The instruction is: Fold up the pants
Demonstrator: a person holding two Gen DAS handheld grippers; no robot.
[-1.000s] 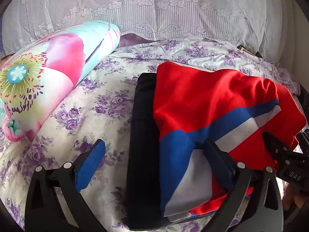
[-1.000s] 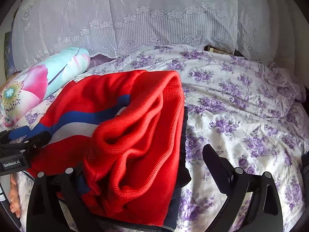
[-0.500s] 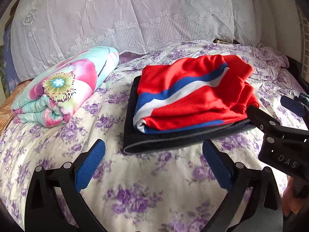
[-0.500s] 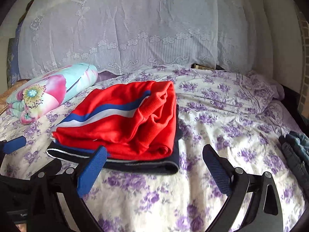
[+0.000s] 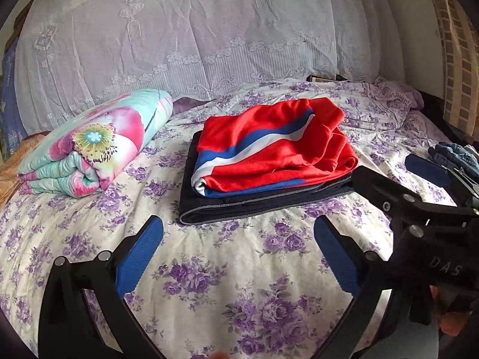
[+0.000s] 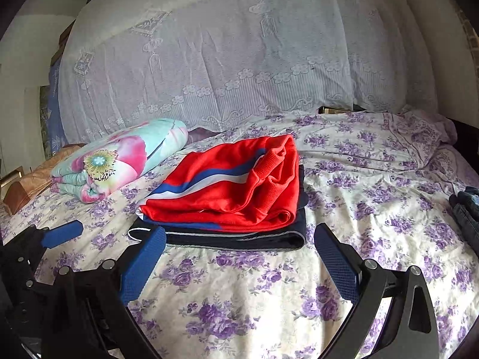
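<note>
Folded red pants with a blue and white stripe point(image 5: 275, 146) lie on top of a folded dark garment point(image 5: 239, 206) in the middle of the bed; both show in the right wrist view, the red pants point(image 6: 233, 185) over the dark garment point(image 6: 239, 239). My left gripper point(image 5: 238, 248) is open and empty, held back from the pile above the sheet. My right gripper point(image 6: 239, 254) is open and empty, also short of the pile. The right gripper shows at the right of the left wrist view point(image 5: 419, 185); the left gripper shows at the left of the right wrist view point(image 6: 54, 236).
A rolled floral quilt point(image 5: 92, 149) lies left of the pile. Denim clothes point(image 6: 467, 212) lie at the bed's right edge. A lace-covered headboard point(image 5: 194, 39) stands behind. The purple-flowered sheet point(image 5: 233, 284) covers the bed.
Both grippers have let go of the red pants and drawn back from the pile, which now lies further off on the bed.
</note>
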